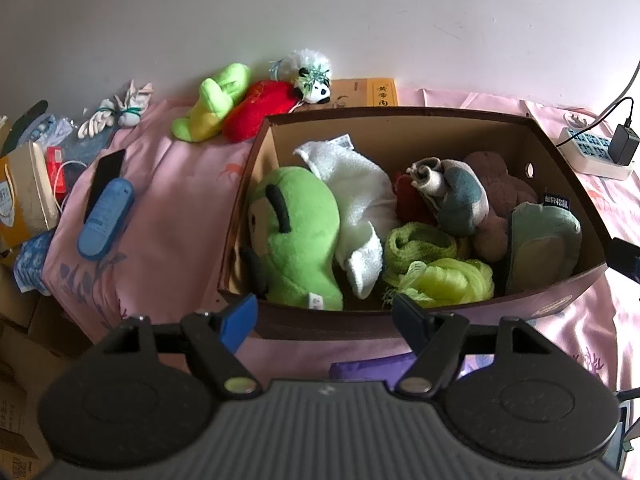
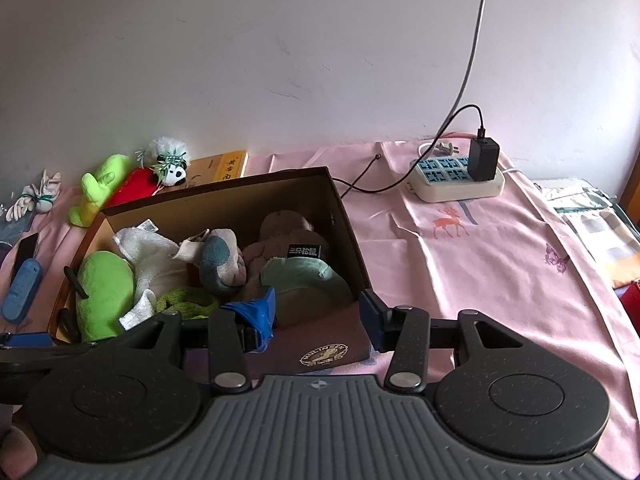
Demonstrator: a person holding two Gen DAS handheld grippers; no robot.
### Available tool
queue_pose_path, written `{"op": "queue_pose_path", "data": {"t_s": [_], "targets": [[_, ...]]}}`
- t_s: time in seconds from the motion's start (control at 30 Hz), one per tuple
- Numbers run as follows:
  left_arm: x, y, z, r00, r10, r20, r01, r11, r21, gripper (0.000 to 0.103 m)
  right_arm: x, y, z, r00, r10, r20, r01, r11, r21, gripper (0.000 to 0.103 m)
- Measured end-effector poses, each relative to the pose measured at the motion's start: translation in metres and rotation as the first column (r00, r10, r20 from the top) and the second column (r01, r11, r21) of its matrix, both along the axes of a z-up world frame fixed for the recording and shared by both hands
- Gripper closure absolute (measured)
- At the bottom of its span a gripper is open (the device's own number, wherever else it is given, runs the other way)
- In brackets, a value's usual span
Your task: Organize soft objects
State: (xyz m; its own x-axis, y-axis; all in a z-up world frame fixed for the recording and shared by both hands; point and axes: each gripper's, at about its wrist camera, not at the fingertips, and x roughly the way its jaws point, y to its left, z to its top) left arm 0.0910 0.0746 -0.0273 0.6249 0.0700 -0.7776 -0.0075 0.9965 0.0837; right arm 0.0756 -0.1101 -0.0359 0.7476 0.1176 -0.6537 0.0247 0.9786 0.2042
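Both jaws stand released, nothing between them: the left gripper (image 1: pixel 324 312) hovers at the near wall of the box (image 1: pixel 400 120), the right gripper (image 2: pixel 320 316) over its near right corner. The box sits on a pink sheet (image 2: pixel 480 260), filled with soft toys. Only the left view shows the yellow-green puff (image 1: pixel 448 280). Only the right view shows the whole power strip (image 2: pixel 456 180).

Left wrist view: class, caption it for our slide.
Open fingers hover before a cardboard box filled with soft toys.
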Motion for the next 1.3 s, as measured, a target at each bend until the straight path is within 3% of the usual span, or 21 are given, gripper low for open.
{"op": "queue_pose_path", "data": {"t_s": [0.4, 1.3], "targets": [[-0.006, 0.000, 0.013, 0.999, 0.009, 0.052, -0.009, 1.000, 0.007, 0.028, -0.001, 0.000, 0.001, 1.000, 0.006, 0.008, -0.006, 1.000, -0.002, 0.072], [-0.006, 0.006, 0.010, 0.999, 0.030, 0.041, -0.030, 1.000, -0.005, 0.028, -0.007, 0.003, 0.003, 1.000, 0.021, 0.018, -0.021, 1.000, -0.003, 0.071]]}}
